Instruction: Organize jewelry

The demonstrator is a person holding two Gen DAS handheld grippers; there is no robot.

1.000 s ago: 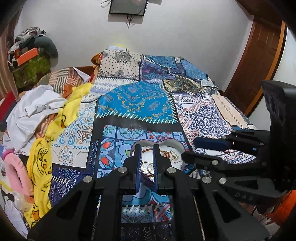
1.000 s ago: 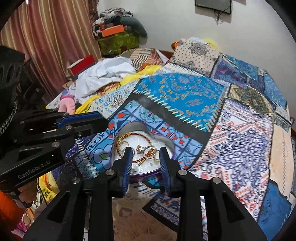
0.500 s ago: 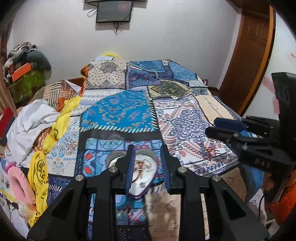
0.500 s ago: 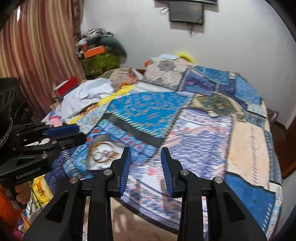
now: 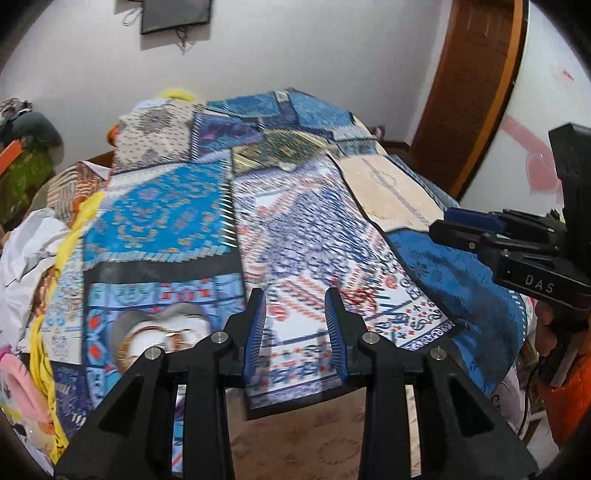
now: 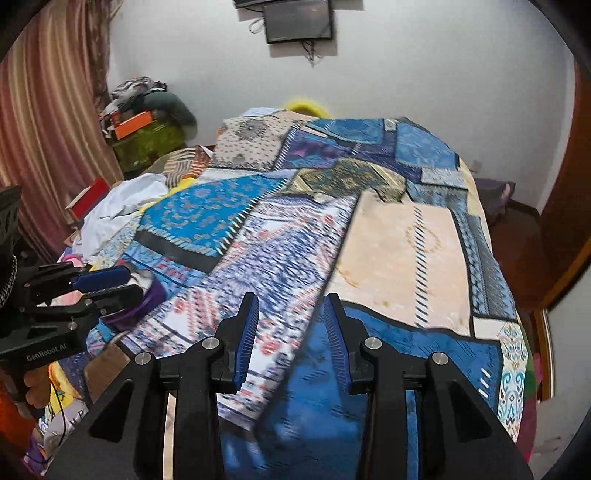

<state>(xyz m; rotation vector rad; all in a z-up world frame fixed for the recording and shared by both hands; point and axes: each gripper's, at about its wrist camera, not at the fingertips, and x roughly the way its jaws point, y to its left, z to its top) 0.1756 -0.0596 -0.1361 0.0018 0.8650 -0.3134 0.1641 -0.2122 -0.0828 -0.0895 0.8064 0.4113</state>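
A heart-shaped tin (image 5: 162,332) with gold jewelry in it lies on the patchwork bedspread (image 5: 295,229), low and left in the left wrist view, blurred. My left gripper (image 5: 295,328) is open and empty, to the right of the tin and above the bed's near edge. My right gripper (image 6: 290,336) is open and empty over the bedspread (image 6: 369,236), further right. In the right wrist view the left gripper (image 6: 107,284) sits at the far left and hides most of the purple-sided tin (image 6: 151,295).
A heap of white and yellow clothes (image 5: 40,236) lies on the bed's left side. Bags and boxes (image 6: 147,129) are stacked at the back left by a curtain. A wooden door (image 5: 476,92) stands at the right. A screen (image 6: 295,22) hangs on the back wall.
Both grippers have swung right, away from the tin. The left gripper, nearly shut at the tin a second ago, has opened. The tin has slid to the left of both views.
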